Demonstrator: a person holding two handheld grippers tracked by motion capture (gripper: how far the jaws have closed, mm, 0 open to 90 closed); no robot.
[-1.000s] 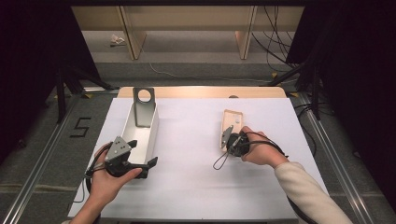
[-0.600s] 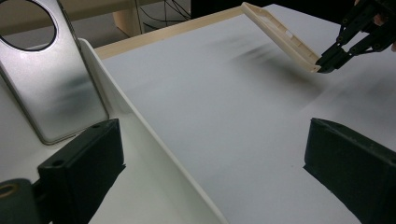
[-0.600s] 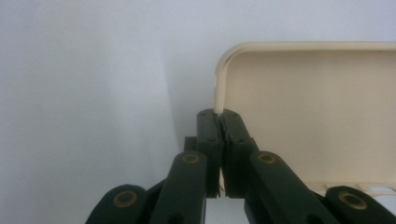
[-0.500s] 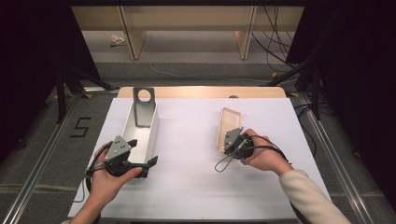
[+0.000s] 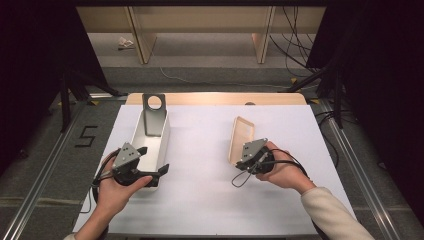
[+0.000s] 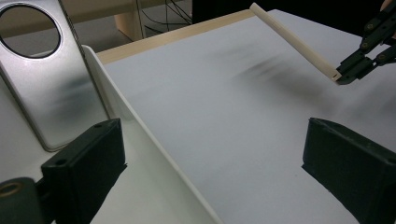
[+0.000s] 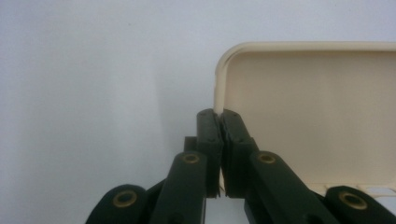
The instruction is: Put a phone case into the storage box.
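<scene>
Big white table [image 5: 210,200] takes up most of the room in front of the person, with a wooden edge showing along the far side. On its left half sits a long white box [image 5: 161,137], open on top, running away from the person. Standing up inside its far end is a silver metal plate [image 5: 152,117] with a round hole near its top; from the left gripper view the plate leans against the box's inner wall, and the bit of the box floor you can see is otherwise bare.

Over on the right half there's a cream lid [image 5: 241,137], a shallow tray-like thing with rounded corners. It's tipped up on its long edge, hollow side facing right, nothing in it. From the left gripper view its near end looks lifted off the table.

The right gripper [image 5: 246,161] has its jaws pinched tight on the rim of the lid at a near corner, and the right gripper view shows the rim squeezed between the two pads.

The left gripper [image 5: 152,160] is at the near end of the box with its jaws wide apart, straddling the box's right wall, one jaw inside the box and one over the table, not squeezing anything.
</scene>
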